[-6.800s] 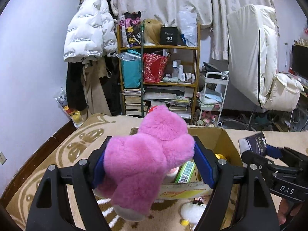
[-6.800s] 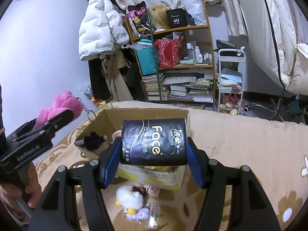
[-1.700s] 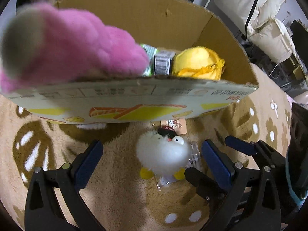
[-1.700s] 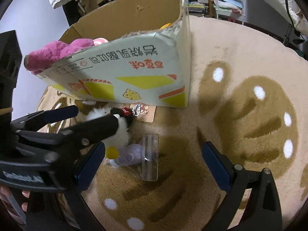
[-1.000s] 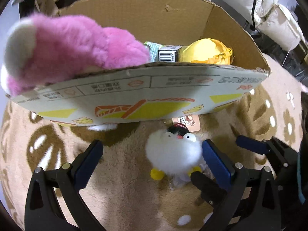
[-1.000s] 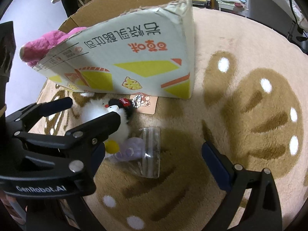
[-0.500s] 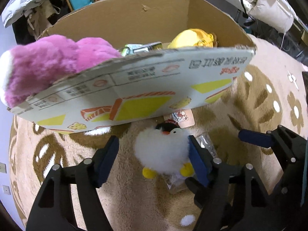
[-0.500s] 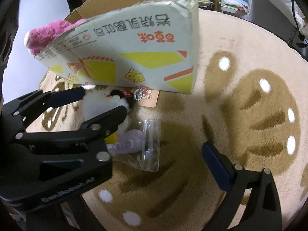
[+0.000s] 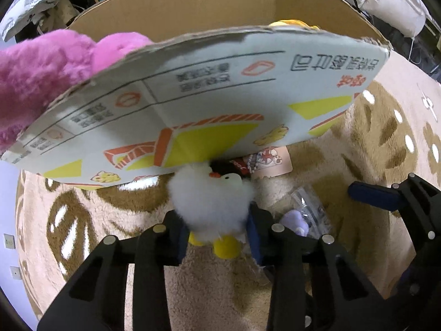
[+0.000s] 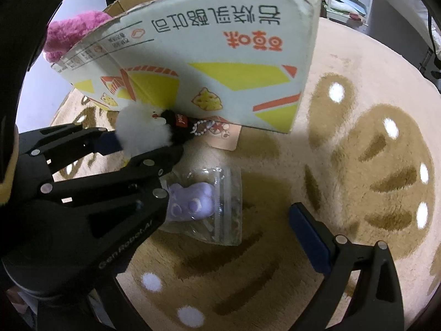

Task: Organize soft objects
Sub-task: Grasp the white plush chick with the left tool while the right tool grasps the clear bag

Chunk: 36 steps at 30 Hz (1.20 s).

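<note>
Pads of the left gripper [image 9: 217,237] are squeezing the white fluffy chick [image 9: 212,207] on the rug [image 9: 372,143], right gripper [image 10: 234,237] gaping empty, so lifting straight up should be clearing the cardboard box [image 9: 220,93] wall beyond.

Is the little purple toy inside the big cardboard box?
No, the purple toy lies in a clear bag on the rug, outside the cardboard box.
</note>
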Motion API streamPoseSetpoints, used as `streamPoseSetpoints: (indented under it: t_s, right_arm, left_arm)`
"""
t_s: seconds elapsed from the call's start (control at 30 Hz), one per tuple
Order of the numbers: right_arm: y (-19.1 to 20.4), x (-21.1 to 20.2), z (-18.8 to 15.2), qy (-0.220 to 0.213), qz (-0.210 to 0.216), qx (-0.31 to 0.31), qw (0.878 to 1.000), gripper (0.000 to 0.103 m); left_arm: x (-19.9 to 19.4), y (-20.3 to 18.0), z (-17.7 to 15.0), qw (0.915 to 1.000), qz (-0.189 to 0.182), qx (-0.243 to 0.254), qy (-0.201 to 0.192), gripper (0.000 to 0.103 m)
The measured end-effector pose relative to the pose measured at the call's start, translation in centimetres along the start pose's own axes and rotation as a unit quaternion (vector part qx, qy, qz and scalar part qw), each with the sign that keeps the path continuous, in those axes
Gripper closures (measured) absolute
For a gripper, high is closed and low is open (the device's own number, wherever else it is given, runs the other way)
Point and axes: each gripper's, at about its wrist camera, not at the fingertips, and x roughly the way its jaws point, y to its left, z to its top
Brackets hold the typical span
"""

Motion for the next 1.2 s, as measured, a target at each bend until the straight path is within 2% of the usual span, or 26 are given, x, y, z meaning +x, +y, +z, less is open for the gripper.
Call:
streamPoseSetpoints:
  t_s: [0.3, 0.5, 0.57, 0.67, 0.8, 1.0, 1.07, 1.13, 1.2]
  right_arm:
    - [2.0, 1.1, 0.5, -0.009, -0.003, -0.018, 1.000, 0.000]
    - [2.6, 1.5, 0.0, -0.010, -0.013, -0.021, 1.000, 0.000]
    - [3.1, 1.9, -0.3, -0.010, -0.021, -0.026, 0.999, 0.000]
    - [3.9, 2.2, -0.5, -0.010, -0.024, -0.029, 0.999, 0.000]
    - [5.5, 2.5, -1.1, -0.008, -0.038, -0.034, 0.999, 0.001]
    - [6.0, 2.9, -1.7, -0.002, -0.056, -0.038, 0.998, 0.013]
    - [5.8, 2.8, -1.6, -0.001, -0.056, -0.033, 0.998, 0.021]
    - [5.6, 2.7, -1.7, -0.001, -0.059, -0.026, 0.998, 0.029]
    - [4.9, 3.1, -1.0, -0.001, -0.055, -0.020, 0.998, 0.033]
  left_arm:
    - [-0.9, 0.6, -1.1, 0.9999, 0.004, -0.013, -0.002, 0.074]
    - [-1.3, 1.8, -2.6, 0.9997, -0.004, -0.024, -0.001, 0.090]
    - [-1.4, 2.2, -2.8, 0.9996, -0.002, -0.029, -0.003, 0.090]
    - [-1.2, 3.3, -2.8, 0.9981, -0.033, -0.052, 0.002, 0.090]
    - [-1.3, 4.2, -2.6, 0.9965, -0.053, -0.065, 0.004, 0.087]
    - [-0.7, 3.9, -1.9, 0.9968, -0.059, -0.053, 0.008, 0.078]
    - [-1.1, 4.0, -1.6, 0.9959, -0.071, -0.056, 0.001, 0.068]
    - [-1.6, 4.0, -1.4, 0.9950, -0.079, -0.059, -0.014, 0.050]
    - [-2.3, 3.8, -1.2, 0.9941, -0.082, -0.063, -0.033, 0.046]
